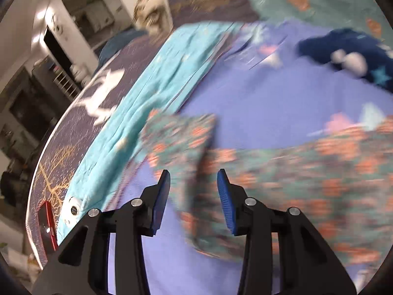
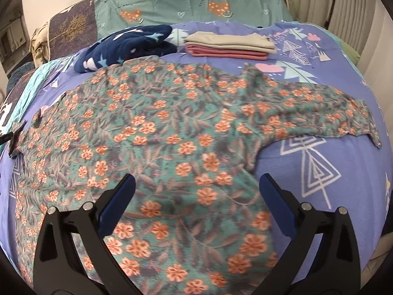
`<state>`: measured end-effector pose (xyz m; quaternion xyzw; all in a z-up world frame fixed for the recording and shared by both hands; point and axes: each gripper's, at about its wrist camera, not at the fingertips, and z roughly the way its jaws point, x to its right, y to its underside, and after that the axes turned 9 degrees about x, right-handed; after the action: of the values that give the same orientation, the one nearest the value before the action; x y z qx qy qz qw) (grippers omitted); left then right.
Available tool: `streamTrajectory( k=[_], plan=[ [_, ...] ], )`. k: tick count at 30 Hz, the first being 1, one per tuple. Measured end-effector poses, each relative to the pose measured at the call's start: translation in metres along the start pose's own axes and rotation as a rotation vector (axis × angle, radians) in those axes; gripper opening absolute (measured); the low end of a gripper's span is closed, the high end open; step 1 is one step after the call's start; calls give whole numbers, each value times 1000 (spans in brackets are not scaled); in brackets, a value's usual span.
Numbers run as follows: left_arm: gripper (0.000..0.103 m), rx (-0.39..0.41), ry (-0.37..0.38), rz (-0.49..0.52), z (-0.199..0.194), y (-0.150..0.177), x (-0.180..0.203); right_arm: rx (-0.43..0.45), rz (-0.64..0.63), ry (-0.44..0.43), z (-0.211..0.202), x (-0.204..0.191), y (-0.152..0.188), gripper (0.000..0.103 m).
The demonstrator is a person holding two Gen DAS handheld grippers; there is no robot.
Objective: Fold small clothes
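The floral top point(image 2: 172, 127) lies spread flat across the purple bedspread point(image 2: 343, 162), filling the centre of the right wrist view, one sleeve reaching toward the right edge. In the blurred left wrist view its other sleeve point(image 1: 179, 142) sits just above the left gripper point(image 1: 194, 179), whose jaws stand apart with nothing pressed between the pads. The right gripper point(image 2: 196, 184) is wide apart over the hem at lower centre, holding nothing.

The step in hand looks like a sleeve fold: each gripper should pinch close to the cuff, catching both layers, and carry it across the body without dragging the cloth. Both grippers tilt steeply down toward the bed. A folded stack point(image 2: 231, 45) waits at upper centre, beside a navy starred garment point(image 2: 127, 46).
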<state>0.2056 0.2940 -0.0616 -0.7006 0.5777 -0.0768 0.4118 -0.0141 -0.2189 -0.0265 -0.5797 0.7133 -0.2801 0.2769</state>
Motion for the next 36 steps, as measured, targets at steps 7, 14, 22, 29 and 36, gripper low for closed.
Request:
streamTrajectory(
  k=[7, 14, 22, 29, 36],
  plan=[
    [3, -83, -23, -32, 44, -7, -8, -5, -23, 9, 1, -11, -4, 101],
    [2, 153, 295, -172, -52, -38, 7, 9, -20, 22, 1, -9, -8, 101],
    [4, 460, 822, 13, -237, -41, 121, 5, -9, -10, 0, -11, -3, 101],
    [37, 289, 862, 290, -225, 33, 225, 24, 29, -38, -10, 10, -2, 99],
    [53, 279, 707, 266, -209, 82, 177, -19, 109, -316, 7, 19, -19, 57]
  ],
)
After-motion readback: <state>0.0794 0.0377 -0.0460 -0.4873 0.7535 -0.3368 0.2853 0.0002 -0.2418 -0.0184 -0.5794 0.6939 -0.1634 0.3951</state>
